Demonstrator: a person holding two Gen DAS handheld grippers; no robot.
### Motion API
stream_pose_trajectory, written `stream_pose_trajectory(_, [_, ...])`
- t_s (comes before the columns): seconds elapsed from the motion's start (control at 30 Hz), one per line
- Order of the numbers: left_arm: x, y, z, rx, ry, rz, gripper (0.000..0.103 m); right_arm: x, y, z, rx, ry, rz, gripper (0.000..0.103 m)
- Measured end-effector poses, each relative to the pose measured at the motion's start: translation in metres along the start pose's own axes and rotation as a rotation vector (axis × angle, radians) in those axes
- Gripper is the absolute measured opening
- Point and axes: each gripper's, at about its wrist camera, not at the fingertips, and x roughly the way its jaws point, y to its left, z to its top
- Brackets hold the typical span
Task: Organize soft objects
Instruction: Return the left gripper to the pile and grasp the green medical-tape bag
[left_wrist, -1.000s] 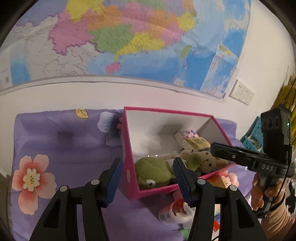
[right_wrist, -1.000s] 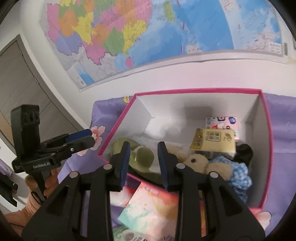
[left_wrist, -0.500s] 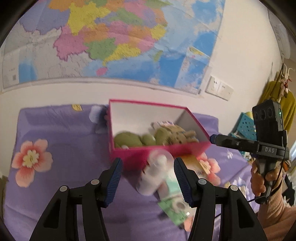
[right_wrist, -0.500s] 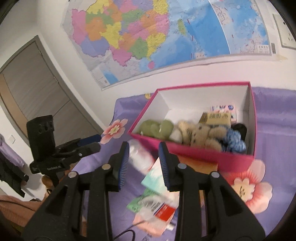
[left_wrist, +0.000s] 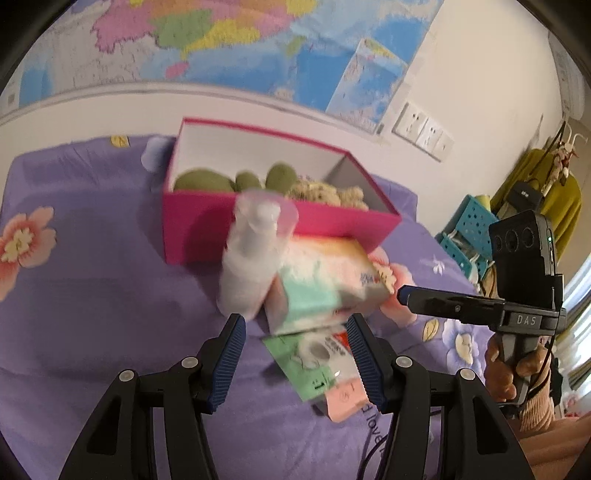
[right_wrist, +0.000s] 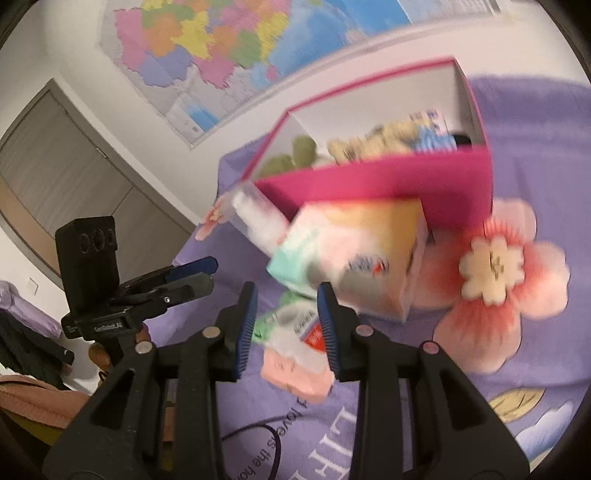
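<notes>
- two grippers in view, both with jaws apart and nothing between the pads.
- purple floral sheet (left_wrist: 92, 295) covers the whole work surface; i see big pink flower prints on it.
- map (left_wrist: 221, 37) fills the wall behind.
- pink box (left_wrist: 258, 225) sits on the sheet toward the wall, open top, white inside.
- green plush (left_wrist: 201, 181) lies at the left end of the box, tan plush bear (left_wrist: 321, 192) just beside it toward the right; from the right wrist view i also see something blue and white further along, too blurred to name.
- tissue pack (right_wrist: 354, 251), pastel green and pink, lies on the sheet touching the box's front wall.
- white spray bottle (left_wrist: 251, 258) with a clear cap lies tilted beside the tissue pack on its left, cap up against the box front.
- flat green and pink packets (left_wrist: 325, 365) lie nearest me, partly under the tissue pack.
- left gripper (left_wrist: 295, 354) hangs over the packets, blue pads open either side, not touching.
- right gripper (right_wrist: 286, 325) points down at the same packets, narrower gap, also not touching; a hand holds its handle at the right edge of the left wrist view.
</notes>
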Motion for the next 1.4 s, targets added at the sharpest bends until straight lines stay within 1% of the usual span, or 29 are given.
stream_pose_trajectory(0.1, [0.010, -0.002, -0.008, 0.002, 0.039, 0.014, 0.058, 0.004, -0.008, -0.010, 0.036, 0.018, -0.004, 0.036])
stream_pose_trajectory(0.2, [0.020, -0.002, -0.015, -0.005, 0.078, 0.006, 0.058, 0.009, -0.015, -0.018, 0.059, 0.039, -0.016, 0.037])
stream_pose_trajectory(0.27, [0.026, -0.002, -0.019, -0.008, 0.102, 0.001, 0.058, 0.013, -0.019, -0.022, 0.072, 0.055, -0.029, 0.042])
stream_pose_trajectory(0.4, [0.035, -0.003, -0.025, -0.018, 0.134, -0.017, 0.058, 0.019, -0.024, -0.030, 0.095, 0.080, -0.026, 0.043])
stream_pose_trajectory(0.83, [0.049, -0.013, -0.026, 0.006, 0.159, -0.032, 0.058, 0.037, -0.031, -0.034, 0.137, 0.103, -0.014, 0.043])
stream_pose_trajectory(1.03, [0.055, -0.014, -0.026, 0.003, 0.166, -0.045, 0.056, 0.046, -0.031, -0.033, 0.147, 0.113, 0.000, 0.043])
stream_pose_trajectory(1.13, [0.056, -0.013, -0.026, 0.000, 0.168, -0.056, 0.052, 0.048, -0.031, -0.032, 0.147, 0.117, 0.007, 0.043])
stream_pose_trajectory(1.2, [0.057, -0.014, -0.026, 0.000, 0.168, -0.061, 0.050, 0.049, -0.030, -0.032, 0.143, 0.114, 0.006, 0.041])
stream_pose_trajectory(1.27, [0.057, -0.013, -0.027, -0.001, 0.171, -0.059, 0.050, 0.049, -0.031, -0.033, 0.135, 0.111, -0.008, 0.030])
stream_pose_trajectory(1.37, [0.058, -0.010, -0.027, -0.012, 0.176, -0.072, 0.050, 0.046, -0.032, -0.033, 0.129, 0.106, -0.009, 0.023])
stream_pose_trajectory(1.4, [0.059, -0.009, -0.027, -0.018, 0.179, -0.077, 0.050, 0.046, -0.032, -0.033, 0.127, 0.106, -0.007, 0.023])
